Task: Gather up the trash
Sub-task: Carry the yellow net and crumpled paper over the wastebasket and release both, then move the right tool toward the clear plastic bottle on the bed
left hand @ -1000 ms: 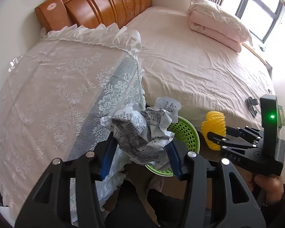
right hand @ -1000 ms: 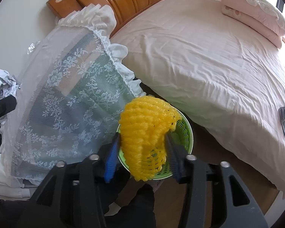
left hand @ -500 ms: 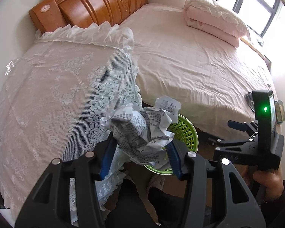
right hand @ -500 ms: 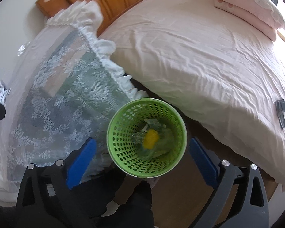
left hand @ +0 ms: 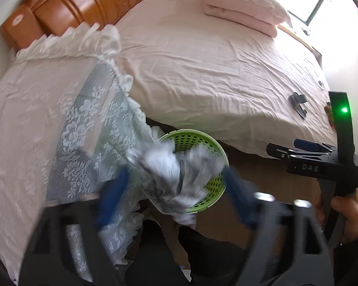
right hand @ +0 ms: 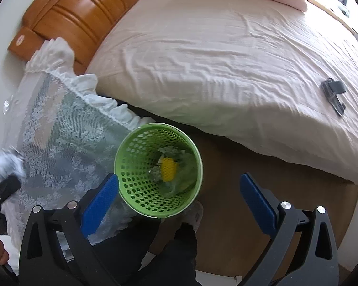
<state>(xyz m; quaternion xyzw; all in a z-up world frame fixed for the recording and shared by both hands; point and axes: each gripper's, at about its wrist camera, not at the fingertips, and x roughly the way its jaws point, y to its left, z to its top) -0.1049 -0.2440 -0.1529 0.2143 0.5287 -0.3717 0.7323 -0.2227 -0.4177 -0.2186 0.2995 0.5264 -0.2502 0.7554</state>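
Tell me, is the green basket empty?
No. The green basket holds the yellow foam net and some crumpled wrappers at its bottom.

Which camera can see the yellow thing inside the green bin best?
The right wrist view. It looks straight down into the green basket, so the yellow foam net shows at the bottom. In the left wrist view, blurred crumpled paper covers the basket's opening, hiding the net.

The right gripper (right hand: 179,200) stands wide apart above a green perforated plastic basket (right hand: 140,190), which holds a yellow foam net (right hand: 168,169) between its blue pads.
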